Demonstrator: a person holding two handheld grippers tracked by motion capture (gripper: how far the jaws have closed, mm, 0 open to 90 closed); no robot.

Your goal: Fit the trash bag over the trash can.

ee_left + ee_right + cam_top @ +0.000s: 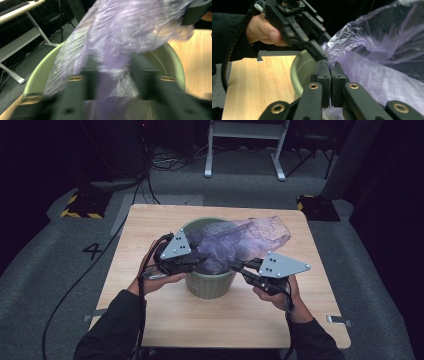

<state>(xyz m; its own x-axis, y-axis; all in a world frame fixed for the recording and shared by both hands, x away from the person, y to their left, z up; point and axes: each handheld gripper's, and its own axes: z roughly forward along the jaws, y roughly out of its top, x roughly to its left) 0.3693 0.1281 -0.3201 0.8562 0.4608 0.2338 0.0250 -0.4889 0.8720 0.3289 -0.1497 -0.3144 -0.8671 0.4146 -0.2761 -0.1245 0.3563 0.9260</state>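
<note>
Green bin (210, 282) standing mid-table (150, 220), purple plastic bag (235, 240) half inside it and spilling over the far rim. Left gripper (202, 256) at the bin's near-left rim, jaws spread apart with bag film hanging between them. Right gripper (331, 75) at the near-right rim, jaws pinched together on the bag's edge.

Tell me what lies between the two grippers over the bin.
In the high view, crumpled purple plastic bag spans between the left gripper and right gripper, above the green bin.
</note>
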